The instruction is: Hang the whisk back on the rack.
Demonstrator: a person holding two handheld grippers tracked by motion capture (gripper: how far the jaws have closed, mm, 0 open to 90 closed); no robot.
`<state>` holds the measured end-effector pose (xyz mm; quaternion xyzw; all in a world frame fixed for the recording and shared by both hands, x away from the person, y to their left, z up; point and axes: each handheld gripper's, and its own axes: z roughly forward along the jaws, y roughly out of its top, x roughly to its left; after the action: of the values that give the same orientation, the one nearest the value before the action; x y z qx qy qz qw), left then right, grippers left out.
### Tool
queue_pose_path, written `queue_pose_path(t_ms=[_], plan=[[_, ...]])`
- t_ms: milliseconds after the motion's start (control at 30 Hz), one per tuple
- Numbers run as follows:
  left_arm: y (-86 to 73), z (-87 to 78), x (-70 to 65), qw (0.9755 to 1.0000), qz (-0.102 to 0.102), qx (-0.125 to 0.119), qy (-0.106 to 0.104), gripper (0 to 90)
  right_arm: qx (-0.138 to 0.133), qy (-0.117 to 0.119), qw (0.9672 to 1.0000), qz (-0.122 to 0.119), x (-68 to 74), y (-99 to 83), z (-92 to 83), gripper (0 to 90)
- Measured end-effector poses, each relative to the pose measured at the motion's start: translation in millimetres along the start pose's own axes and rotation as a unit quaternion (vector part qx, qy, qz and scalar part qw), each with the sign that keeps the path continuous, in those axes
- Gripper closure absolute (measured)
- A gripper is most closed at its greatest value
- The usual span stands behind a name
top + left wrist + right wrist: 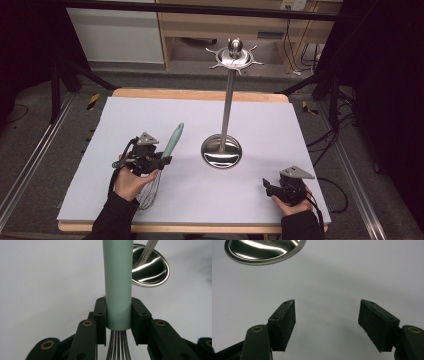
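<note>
jaws of the left gripper [118,320] are pinching the mint-green handle of a whisk [117,282] right at its lower end, where the steel wires [117,347] fan out below the pads; the grip looks square, one pad flat on each side of the handle. seen from the high view, the whisk [171,142] sits a little to the near left of the stand's round base [221,151], handle tip slanting up toward the stand, wire head hanging down past the hand toward the bench [250,115]. the stand [226,110] rises from that base to a hook ring [234,57] at its top, well above the whisk. the right gripper [327,322] rests to the near right of the base with its jaws spread wide and nothing between them. likely the whisk is bound for one of those top hooks, so the handle end should be kept leading and the lift steady. holding so low on the handle leaves the upper end free for hanging, but the wire head's weight could swing it, so a slow, level carry toward the ring seems wise, with the free gripper ready to steady the base.
</note>
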<state>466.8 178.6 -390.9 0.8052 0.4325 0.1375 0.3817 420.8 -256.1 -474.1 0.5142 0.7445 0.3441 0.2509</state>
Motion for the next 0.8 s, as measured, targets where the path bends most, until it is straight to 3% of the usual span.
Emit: queue_pose_path(t_ms=[100, 367, 633, 800], plan=[[-1.8, -6.4, 0.1, 0.9999, 0.003, -0.012, 0.009, 69.0, 0.000, 0.001, 1.0000, 0.002, -0.7, -0.1, -0.5, 30.4], [-11.8, -24.5, 7.1, 0.9995, -0.010, -0.030, 0.005, 69.0, -0.002, 0.000, 1.0000, -0.002, 0.0, -0.6, -2.3, 30.4], [-13.0, -35.2, 7.4, 0.9989, -0.010, -0.046, 0.008, 69.1, -0.002, 0.001, 1.0000, -0.003, -0.6, -1.3, -2.6, 30.4], [-12.3, -46.9, 7.5, 0.9976, -0.012, -0.068, 0.008, 69.1, -0.005, 0.001, 1.0000, -0.002, -1.0, -1.2, -4.1, 30.4]])
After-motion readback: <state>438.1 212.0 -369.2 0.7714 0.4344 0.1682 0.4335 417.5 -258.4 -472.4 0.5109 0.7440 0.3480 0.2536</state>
